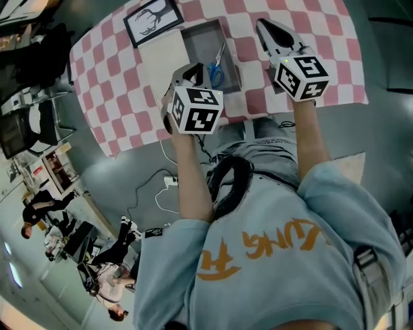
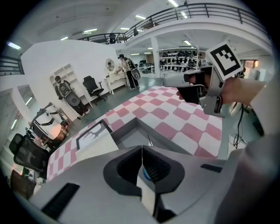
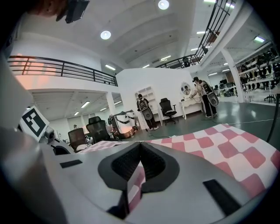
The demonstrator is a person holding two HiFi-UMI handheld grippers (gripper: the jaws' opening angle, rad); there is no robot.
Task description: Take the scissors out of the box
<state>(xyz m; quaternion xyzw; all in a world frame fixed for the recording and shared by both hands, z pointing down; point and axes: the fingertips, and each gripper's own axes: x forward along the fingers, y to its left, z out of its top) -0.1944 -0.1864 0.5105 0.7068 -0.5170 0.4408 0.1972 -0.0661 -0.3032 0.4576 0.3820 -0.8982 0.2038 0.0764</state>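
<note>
An open grey box [image 1: 193, 33] lies on the pink-and-white checked tablecloth [image 1: 122, 77]. Inside it, toward the near right corner, are scissors [image 1: 216, 67] with blue handles. My left gripper [image 1: 195, 69] hangs just over the box's near left corner, jaws shut and empty. In the left gripper view the box [image 2: 131, 133] sits right beyond the closed tips [image 2: 142, 148], and a bit of blue handle [image 2: 145, 175] shows behind them. My right gripper [image 1: 263, 24] is shut and empty over the cloth to the right of the box, its tips [image 3: 140, 144] pointing almost level.
A white flat panel [image 1: 161, 61] lies left of the box, with a black-framed deer picture [image 1: 153, 19] at its far end. The table's near edge [image 1: 258, 116] runs under my hands. Cables and a power strip [image 1: 169, 182] lie on the floor; people stand further off.
</note>
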